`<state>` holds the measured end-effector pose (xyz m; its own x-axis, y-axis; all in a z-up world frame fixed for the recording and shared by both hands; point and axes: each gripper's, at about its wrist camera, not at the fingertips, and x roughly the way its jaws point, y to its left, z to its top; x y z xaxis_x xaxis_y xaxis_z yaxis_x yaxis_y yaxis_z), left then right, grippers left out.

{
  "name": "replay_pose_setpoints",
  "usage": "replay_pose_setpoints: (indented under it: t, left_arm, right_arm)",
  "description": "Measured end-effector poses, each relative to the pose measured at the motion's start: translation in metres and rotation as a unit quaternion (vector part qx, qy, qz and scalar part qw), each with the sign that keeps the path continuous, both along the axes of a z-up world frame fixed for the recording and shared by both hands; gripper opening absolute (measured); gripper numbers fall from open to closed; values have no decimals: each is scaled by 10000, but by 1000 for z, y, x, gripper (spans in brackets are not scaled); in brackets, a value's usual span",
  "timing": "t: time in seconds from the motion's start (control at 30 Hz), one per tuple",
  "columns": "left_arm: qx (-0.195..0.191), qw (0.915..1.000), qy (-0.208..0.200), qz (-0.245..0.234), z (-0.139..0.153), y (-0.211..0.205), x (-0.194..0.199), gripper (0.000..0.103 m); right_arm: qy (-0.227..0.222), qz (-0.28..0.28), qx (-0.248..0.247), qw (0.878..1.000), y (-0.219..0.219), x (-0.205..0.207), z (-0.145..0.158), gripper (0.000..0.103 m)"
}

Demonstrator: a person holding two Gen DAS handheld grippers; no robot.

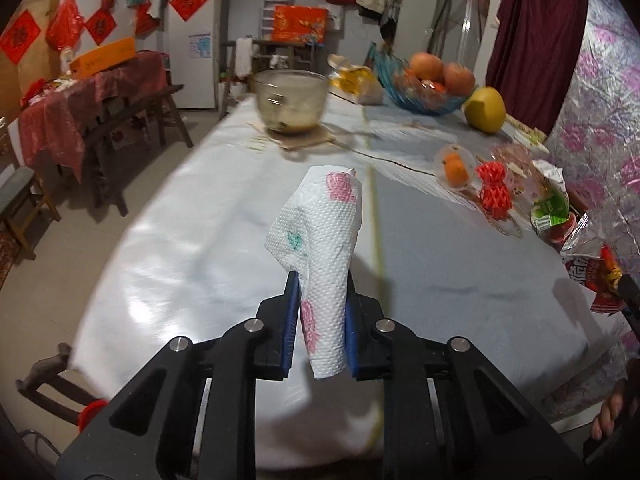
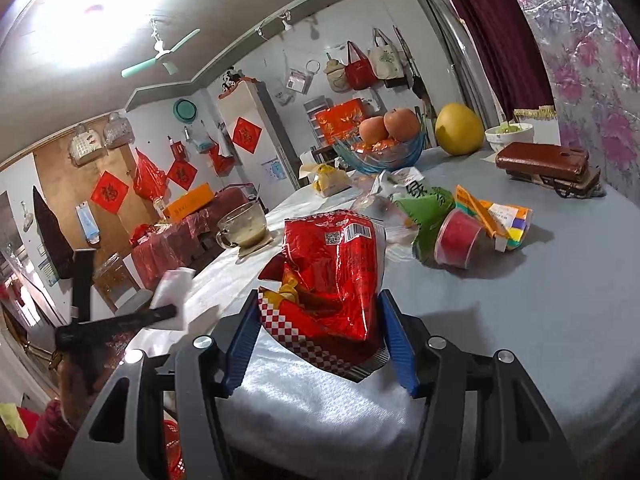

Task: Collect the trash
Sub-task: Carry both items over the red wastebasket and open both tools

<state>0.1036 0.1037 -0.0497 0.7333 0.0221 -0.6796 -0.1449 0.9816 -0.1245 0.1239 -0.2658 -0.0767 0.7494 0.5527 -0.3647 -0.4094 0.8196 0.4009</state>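
Trash fills both our hands: left gripper (image 1: 320, 320) jaws squeeze the upright paper towel (image 1: 320, 248), right gripper (image 2: 320, 340) jaws squeeze the red wrapper (image 2: 332, 276).

A wide bare stretch of tabletop (image 1: 224, 220) lies open along the left edge. A glass bowl (image 1: 291, 100) blocks the far middle. Wrappers (image 2: 430, 216), a red cup (image 2: 458, 238) and possibly a wallet (image 2: 544, 160) crowd the right edge; a fruit bowl (image 1: 420, 88) fills the far right corner.
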Motion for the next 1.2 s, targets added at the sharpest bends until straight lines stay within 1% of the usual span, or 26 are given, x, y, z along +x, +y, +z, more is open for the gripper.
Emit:
replay_pose_setpoints:
  t: [0.2,0.4,0.43,0.57,0.67,0.77,0.87,0.9,0.93,0.97,1.0,1.03,1.07,1.2]
  left_arm:
    - [172,9993,-8,334,10,38,-41,21]
    - [201,9982,176,537,4,71,-85,22]
    - [238,9977,230,592,2,77,-93,24]
    - [262,9955,436,794,-11,102,-122,24]
    - [48,9935,572,982,-25,129,-146,24]
    - [-156,9895,782,1204,-45,156,-165,24]
    - [-122,9833,1078,1459,-70,181,-181,25]
    - [-160,9805,1219,1530,-81,191,-187,27]
    - [-233,9764,1389,1638,-95,203,-193,36]
    - [-293,9730,1505,1728,-105,211,-198,50]
    - [-348,9695,1603,1820,-113,218,-202,57]
    - [-463,9636,1724,1991,-126,230,-208,68]
    - [-628,9581,1805,2132,-136,241,-214,73]
    - [-1263,9430,1910,2413,-155,272,-227,77]
  right_arm:
    - [12,256,2,9997,18,-8,1,58]
    - [-42,525,-27,9986,43,-23,8,58]
    - [-40,585,-27,9983,47,-26,9,58]
    - [-36,808,-41,9967,66,-35,13,58]
    - [-22,1004,-72,9949,85,-41,16,58]
    - [28,1238,-108,9922,106,-46,19,58]
    - [37,1437,-191,9894,126,-51,23,58]
    - [16,1503,-251,9883,134,-54,25,58]
    - [0,1548,-291,9875,140,-58,26,58]
    - [-13,1619,-341,9862,148,-61,27,58]
    - [-15,1680,-382,9850,156,-64,28,58]
    - [-6,1765,-430,9834,166,-67,28,58]
    - [7,1819,-460,9822,171,-68,28,58]
    - [122,2141,-600,9749,203,-76,27,58]
